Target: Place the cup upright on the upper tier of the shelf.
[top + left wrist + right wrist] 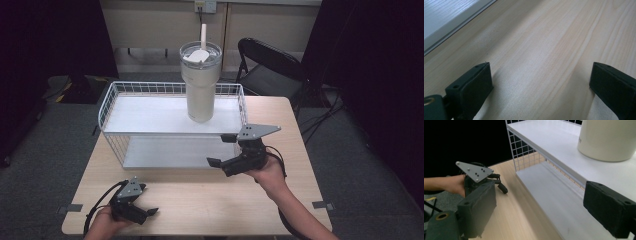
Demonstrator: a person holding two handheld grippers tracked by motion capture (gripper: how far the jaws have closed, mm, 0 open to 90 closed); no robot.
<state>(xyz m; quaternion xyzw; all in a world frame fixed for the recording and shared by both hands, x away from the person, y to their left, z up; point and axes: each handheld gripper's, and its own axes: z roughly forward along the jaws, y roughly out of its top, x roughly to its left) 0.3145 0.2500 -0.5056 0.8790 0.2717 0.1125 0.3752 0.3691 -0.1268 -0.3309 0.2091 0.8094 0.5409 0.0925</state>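
So far the tumbler [200, 85] stands upright on the top shelf of the white wire rack [112, 102], lid and straw on, and nothing touches it (we judge the grab has not begun). Our right gripper [221, 149] hovers just in front of the rack below the cup, jaws spread wide and empty. Our left gripper [148, 213] rests low over the table [210, 200] near its front edge, jaws also wide apart, holding nothing. Reaching, closing and lifting all remain.

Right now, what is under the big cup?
The cup stands on the white top shelf of the wire rack. Below is a bare lower shelf; its back part is covered.
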